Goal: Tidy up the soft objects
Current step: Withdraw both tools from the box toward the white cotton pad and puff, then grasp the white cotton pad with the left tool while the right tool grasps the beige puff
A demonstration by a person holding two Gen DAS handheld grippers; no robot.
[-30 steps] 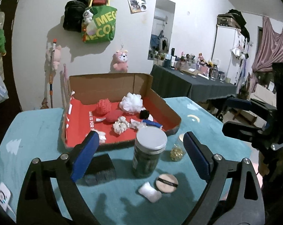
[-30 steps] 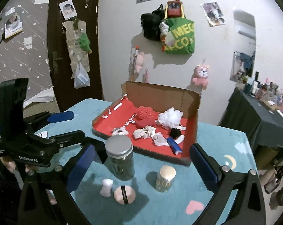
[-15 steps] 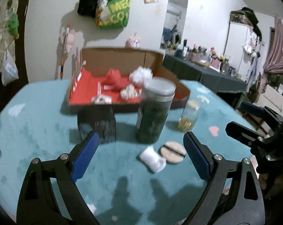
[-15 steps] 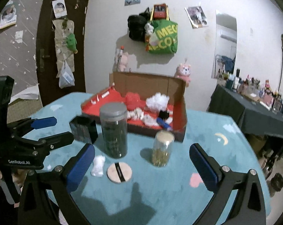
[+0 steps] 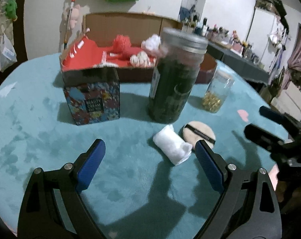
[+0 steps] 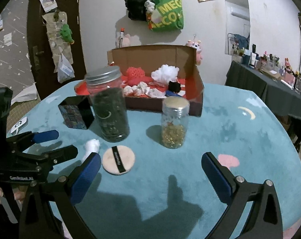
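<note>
Most of the soft things are already in the cardboard box at the back of the teal table: a red knitted ball, a white pouf, some crumpled white bits and a small black piece sit on its red floor. By my reckoning, 2 soft items are left out on the table, a white cotton roll and a round powder puff with a black band, lying just beside each other in front of the tall dark jar.

The left gripper hangs low over the table with its blue pads spread wide and nothing between them; the cotton roll lies just ahead, close to the right-hand pad. The right gripper is likewise released and empty, pointing past the puff toward the small jar of gold beads.

The 2 jars and the patterned box look hard, so I would guess they stay put. What seems left is lifting the roll and the puff into the cardboard box, and the roll looks likeliest to go first.
</note>
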